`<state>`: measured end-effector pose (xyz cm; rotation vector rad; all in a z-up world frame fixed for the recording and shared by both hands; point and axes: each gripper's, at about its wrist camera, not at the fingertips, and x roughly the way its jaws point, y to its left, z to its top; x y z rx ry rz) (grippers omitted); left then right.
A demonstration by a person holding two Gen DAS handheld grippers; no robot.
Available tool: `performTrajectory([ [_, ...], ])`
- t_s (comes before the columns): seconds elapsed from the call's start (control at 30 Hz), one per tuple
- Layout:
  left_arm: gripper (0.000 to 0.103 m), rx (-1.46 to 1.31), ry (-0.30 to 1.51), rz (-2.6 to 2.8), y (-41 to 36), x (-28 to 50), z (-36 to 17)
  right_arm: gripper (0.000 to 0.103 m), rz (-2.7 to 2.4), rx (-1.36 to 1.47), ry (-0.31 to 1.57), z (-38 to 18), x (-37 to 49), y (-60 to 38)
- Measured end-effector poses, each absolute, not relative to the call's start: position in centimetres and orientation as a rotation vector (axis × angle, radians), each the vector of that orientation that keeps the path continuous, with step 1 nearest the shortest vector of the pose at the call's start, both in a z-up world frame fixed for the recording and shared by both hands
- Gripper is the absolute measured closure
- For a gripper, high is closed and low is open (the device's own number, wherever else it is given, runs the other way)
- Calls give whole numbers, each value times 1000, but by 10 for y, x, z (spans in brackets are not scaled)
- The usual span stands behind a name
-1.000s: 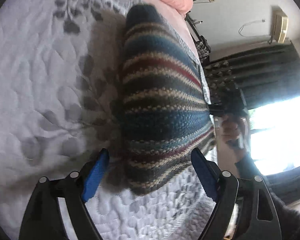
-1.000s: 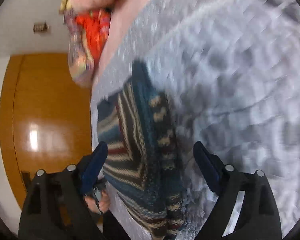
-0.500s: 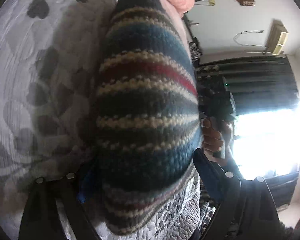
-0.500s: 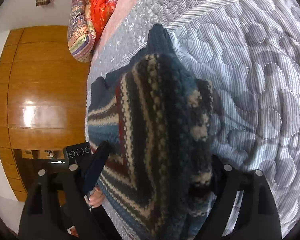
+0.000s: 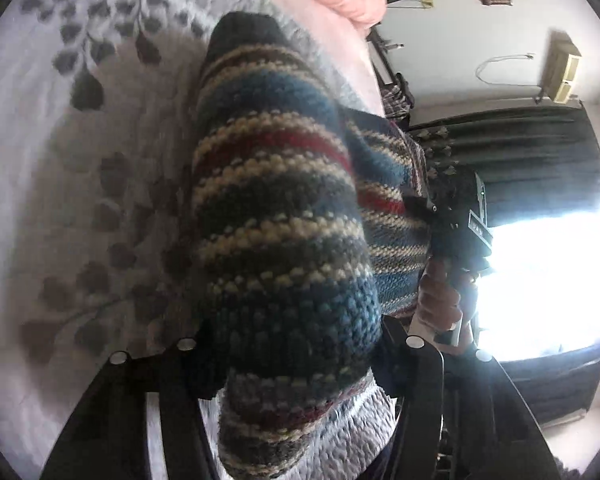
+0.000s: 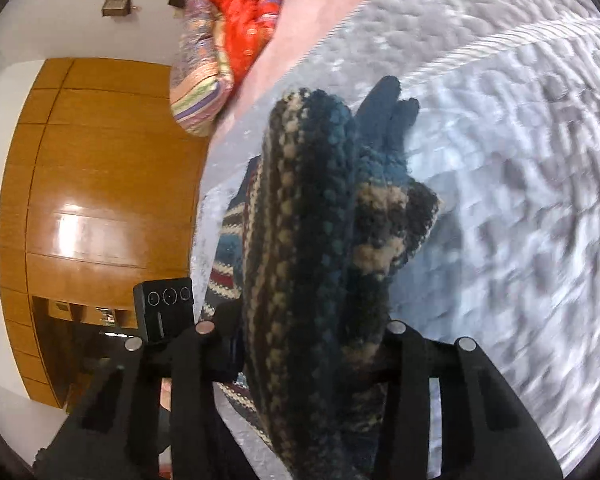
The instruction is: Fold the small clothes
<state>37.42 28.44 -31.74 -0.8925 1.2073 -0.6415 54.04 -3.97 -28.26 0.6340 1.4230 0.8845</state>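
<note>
Risk, slip: knit is bulky and springy; if either grip holds only the outer layer, that edge could pull free mid-fold and leave the fold skewed. A judgement, not something seen.
Risk, uneven lift: both ends seem raised together; one gripper leading the other would twist the stripes and bunch the middle.
Risk, drag: quilted bedspread [image 5: 80,208] has a textured face, so any trailing hem may catch and roll under.
Garment: striped knit sweater [image 5: 284,240], bands of blue, cream, red and dark grey, coarse chunky stitch, with a plain dark ribbed edge at its far end.
Garment position: on the bed, lying on the bedspread, with its near edges raised up into both grippers; in the right wrist view the cloth stands doubled, seen edge-on, over the bedspread.
Left gripper [image 5: 296,364]: fingers buried in the sweater edge, pads hidden by the knit; clenched on the sweater as far as can be judged.
Right gripper [image 6: 312,344]: fingers closed on the doubled sweater edge, cloth bulging out between and above them; grasping it.
Beyond sweater, left wrist view: a hand [image 5: 440,300] holding the other gripper's handle, dark curtains and a bright window behind.
Beyond sweater, right wrist view: wooden wardrobe [image 6: 92,184] and a folded orange patterned quilt [image 6: 228,40] at the bed's far edge.
</note>
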Motion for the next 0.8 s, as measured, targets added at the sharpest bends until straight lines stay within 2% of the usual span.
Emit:
performTrajectory([
  [0.2, 46, -877, 1182, -656, 346, 300, -289, 62, 968, 706, 1421, -269, 478, 10],
  [0.37, 41, -902, 1213, -599, 390, 235, -323, 58, 999, 646, 1536, -322, 426, 69],
  [0.43, 35, -892, 1281, -492, 401, 219, -353, 49, 928, 552, 1589, -344, 413, 81],
  [0.47, 30, -898, 1311, -459, 404, 212, -369, 40, 906, 524, 1590, -347, 412, 84],
  [0.53, 29, -944, 1299, -444, 408, 205, -372, 37, 878, 522, 1574, -339, 411, 78],
  [0.6, 28, -889, 1246, -380, 412, 201, -351, 34, 826, 472, 1489, -311, 407, 62],
  [0.7, 27, -786, 1088, -247, 424, 182, -306, 36, 786, 456, 1361, -268, 404, 36],
  [0.77, 27, -884, 997, -384, 417, 172, -290, 43, 805, 428, 1364, -259, 405, 42],
  [0.8, 27, -929, 983, -460, 410, 172, -290, 50, 806, 415, 1376, -261, 403, 43],
])
